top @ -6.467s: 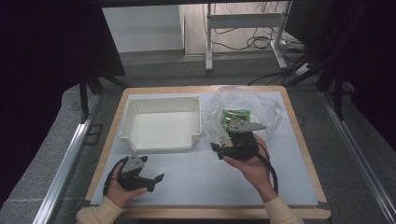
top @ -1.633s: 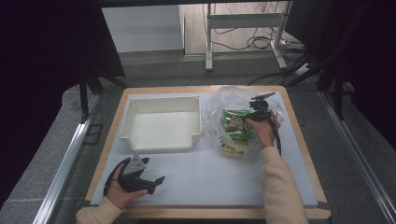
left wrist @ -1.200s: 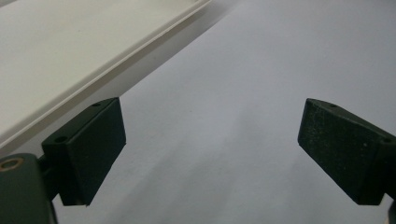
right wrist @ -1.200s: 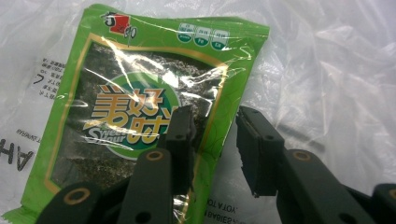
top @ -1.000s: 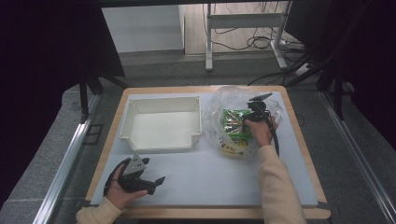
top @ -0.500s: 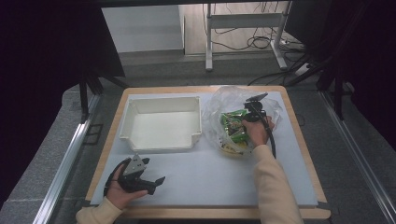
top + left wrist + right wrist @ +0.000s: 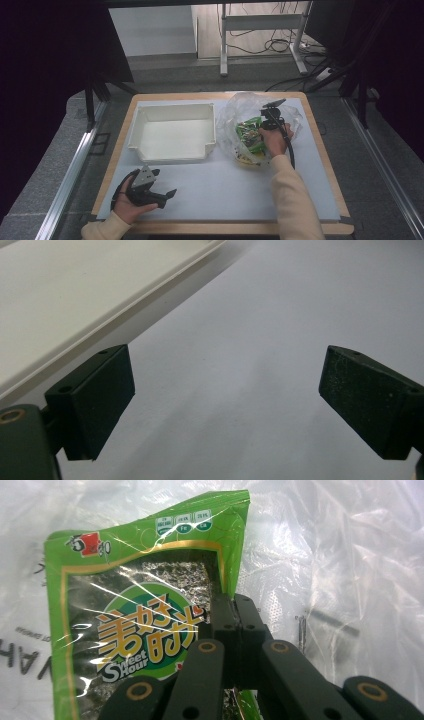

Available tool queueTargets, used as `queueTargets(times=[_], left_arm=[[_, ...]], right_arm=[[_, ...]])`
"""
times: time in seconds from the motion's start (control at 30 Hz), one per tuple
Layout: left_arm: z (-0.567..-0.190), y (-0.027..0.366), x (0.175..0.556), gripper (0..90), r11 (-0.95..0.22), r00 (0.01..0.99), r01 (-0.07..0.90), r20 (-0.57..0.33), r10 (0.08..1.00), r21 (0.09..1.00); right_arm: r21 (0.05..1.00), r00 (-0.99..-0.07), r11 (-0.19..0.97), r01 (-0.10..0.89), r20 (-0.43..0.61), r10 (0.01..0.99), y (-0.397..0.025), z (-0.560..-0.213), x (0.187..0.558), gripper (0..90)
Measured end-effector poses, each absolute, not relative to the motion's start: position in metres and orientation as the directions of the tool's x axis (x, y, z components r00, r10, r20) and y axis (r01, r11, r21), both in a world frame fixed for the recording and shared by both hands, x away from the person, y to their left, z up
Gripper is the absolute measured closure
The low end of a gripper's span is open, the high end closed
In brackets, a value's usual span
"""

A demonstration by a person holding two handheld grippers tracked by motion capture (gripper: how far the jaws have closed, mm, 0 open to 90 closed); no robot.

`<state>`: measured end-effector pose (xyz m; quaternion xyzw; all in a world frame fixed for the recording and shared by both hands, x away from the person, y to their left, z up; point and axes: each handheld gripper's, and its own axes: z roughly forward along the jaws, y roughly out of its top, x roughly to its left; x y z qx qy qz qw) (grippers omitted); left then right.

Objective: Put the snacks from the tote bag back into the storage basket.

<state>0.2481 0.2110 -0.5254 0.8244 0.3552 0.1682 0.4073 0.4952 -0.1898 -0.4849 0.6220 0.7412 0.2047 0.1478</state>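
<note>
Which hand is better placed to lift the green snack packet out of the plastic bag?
Right. The right gripper has its jaws shut on the green snack packet in the plastic bag. The left gripper rests open near the table's front edge.

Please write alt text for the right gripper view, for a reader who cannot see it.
The right black two-jaw claw, jaws shut, pinches the right edge of a green foil seaweed snack packet printed "Sweet Hour". Crinkled clear plastic bag film surrounds the packet.
</note>
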Motion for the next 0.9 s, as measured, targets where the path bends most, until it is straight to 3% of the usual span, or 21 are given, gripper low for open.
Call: queueTargets(times=[0.9], left_arm=[[-0.526,0.211,0.248,7.8,-0.419,0.69,0.451,-0.011,0.724,0.788]], right_arm=[[0.647,-0.244,0.118,0.753,0.109,0.963,-0.208,-0.435,0.462,89.7]])
